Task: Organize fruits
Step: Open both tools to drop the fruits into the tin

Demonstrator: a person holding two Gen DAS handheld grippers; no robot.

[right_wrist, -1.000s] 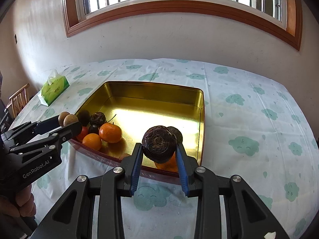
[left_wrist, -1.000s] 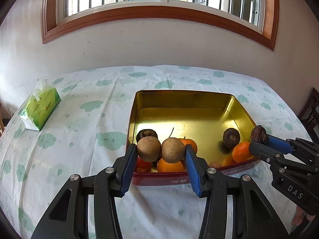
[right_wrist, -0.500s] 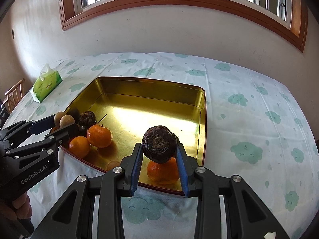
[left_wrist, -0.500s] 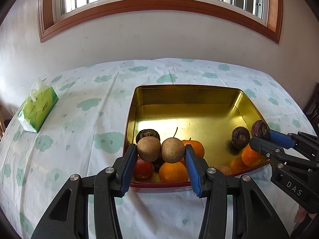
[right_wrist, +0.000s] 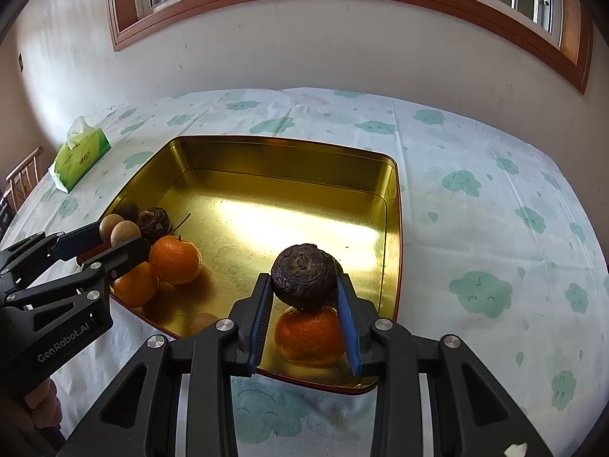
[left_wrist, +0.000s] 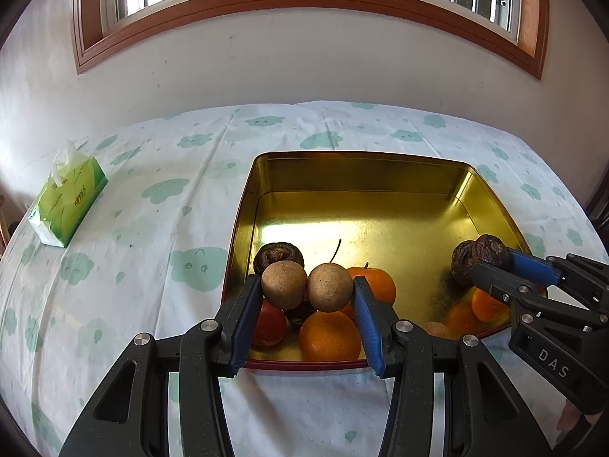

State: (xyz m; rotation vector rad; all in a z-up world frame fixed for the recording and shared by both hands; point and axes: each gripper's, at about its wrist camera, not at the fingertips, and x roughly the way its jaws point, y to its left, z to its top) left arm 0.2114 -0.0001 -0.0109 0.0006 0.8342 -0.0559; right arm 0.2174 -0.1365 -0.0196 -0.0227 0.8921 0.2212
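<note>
A gold tin tray (left_wrist: 361, 175) (right_wrist: 289, 160) lies on the table. My left gripper (left_wrist: 306, 289) is shut on two round brown fruits (left_wrist: 329, 285) side by side, above the tray's near left corner. Below it lie oranges (left_wrist: 329, 337), a red fruit (left_wrist: 270, 323) and a dark wrinkled fruit (left_wrist: 278, 253). My right gripper (right_wrist: 304, 289) is shut on a dark wrinkled fruit (right_wrist: 304, 276), above an orange (right_wrist: 306, 337) at the tray's near right corner. The left gripper also shows in the right wrist view (right_wrist: 120, 234), the right gripper in the left wrist view (left_wrist: 491, 257).
A green tissue pack (left_wrist: 68, 198) (right_wrist: 80, 158) lies on the cloud-print tablecloth (left_wrist: 152, 228) left of the tray. The far half of the tray is bare. A wall with a wood-framed window (left_wrist: 304, 0) stands behind the table. A chair (right_wrist: 23, 175) is at far left.
Both grippers have moved forward and risen over the tray's near edge, each still holding its fruit. The fruit in the tray has not moved.
</note>
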